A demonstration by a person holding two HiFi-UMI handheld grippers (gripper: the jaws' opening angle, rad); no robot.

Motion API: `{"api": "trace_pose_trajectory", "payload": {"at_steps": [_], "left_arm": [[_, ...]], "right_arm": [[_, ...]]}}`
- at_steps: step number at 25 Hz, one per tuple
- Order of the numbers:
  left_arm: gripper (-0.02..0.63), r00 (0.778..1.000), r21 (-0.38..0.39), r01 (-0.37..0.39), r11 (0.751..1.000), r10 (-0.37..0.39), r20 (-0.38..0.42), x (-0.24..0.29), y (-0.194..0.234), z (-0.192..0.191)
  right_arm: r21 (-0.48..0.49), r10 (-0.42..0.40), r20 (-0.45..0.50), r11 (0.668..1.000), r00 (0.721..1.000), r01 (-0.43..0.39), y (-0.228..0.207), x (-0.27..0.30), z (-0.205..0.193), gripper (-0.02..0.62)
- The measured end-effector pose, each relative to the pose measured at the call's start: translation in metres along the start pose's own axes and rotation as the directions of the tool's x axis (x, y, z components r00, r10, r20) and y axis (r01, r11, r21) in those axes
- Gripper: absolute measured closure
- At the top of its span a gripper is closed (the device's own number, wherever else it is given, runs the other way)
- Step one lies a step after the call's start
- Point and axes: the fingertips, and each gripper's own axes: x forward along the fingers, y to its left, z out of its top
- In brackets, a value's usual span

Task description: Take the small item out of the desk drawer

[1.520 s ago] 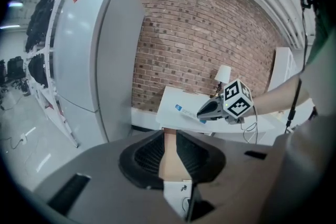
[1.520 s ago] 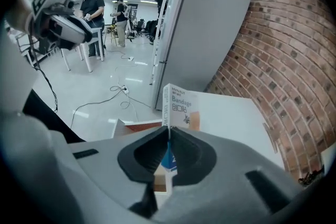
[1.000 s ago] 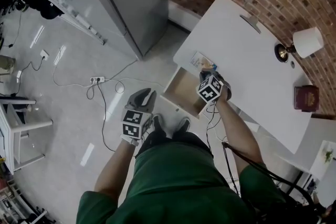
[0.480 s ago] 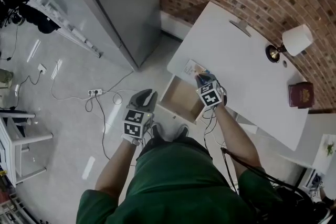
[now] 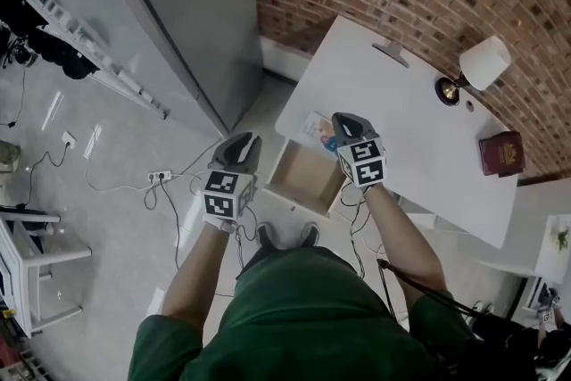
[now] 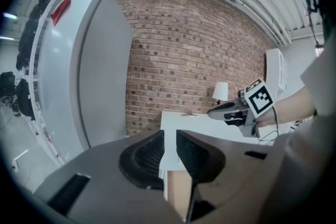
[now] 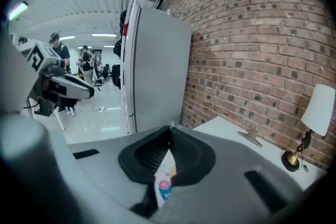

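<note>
Packet (image 7: 164,180), flat w/ colour print, is clamped by its upper edge in the right tool (image 5: 343,119). Its jaws have just been closing and now sit together on it, w/ the lower part of the packet hanging out below the pads. In the head view it sticks out at the tool's tip, over the near corner of the table (image 5: 419,125), above and beside the open drawer (image 5: 299,176) and no longer inside it.

Changes vs. a sec ago:
- The right tool was low at the drawer mouth. It's now lifted clear, level w/ the table top or higher.
- The left tool (image 5: 243,141) has also come up. It hangs over the floor, left of the drawer. Its jaws are a narrow gap apart w/ nothing btw them.

Meaning for the task: the take-out looks basically done, since the item is gripped and out of the drawer. What's prob. left is setting it on the table. The grip is only on an edge of a thin packet, so it could slip or swing if moved fast.

Count:
- 1 packet
- 1 drawer, pulled open, showing a bare wood bottom w/ nothing else seen in it
- 2 tools
- 1 table, w/ 3 things on it:
  - 1 lamp (image 5: 477,65) w/ a white shade
  - 1 dark red box (image 5: 500,153)
  - 1 small grey piece (image 5: 393,52) near the far edge, which I can't ID
</note>
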Motion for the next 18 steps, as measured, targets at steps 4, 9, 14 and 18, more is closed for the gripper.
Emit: {"api": "trace_pose_trajectory", "payload": {"at_steps": [4,9,14,18], "left_arm": [[0.54,0.996,0.025,-0.023,0.999,0.021,0.081,0.001,0.006,0.037],[0.54,0.978,0.056,-0.047,0.997,0.034,0.206,-0.014,0.008,0.097],[0.546,0.939,0.091,-0.058,0.994,0.024,0.343,-0.041,-0.002,0.157],[0.551,0.904,0.113,-0.047,0.992,-0.006,0.428,-0.064,-0.019,0.19]], "right_arm": [[0.019,-0.025,0.118,1.0,0.993,0.023,-0.006,-0.023,0.045,0.591],[0.037,-0.06,0.253,0.998,0.966,0.053,-0.011,-0.057,0.098,0.591],[0.056,-0.097,0.384,0.995,0.918,0.082,-0.012,-0.095,0.15,0.591],[0.06,-0.122,0.459,0.993,0.88,0.106,-0.008,-0.125,0.18,0.591]]}}
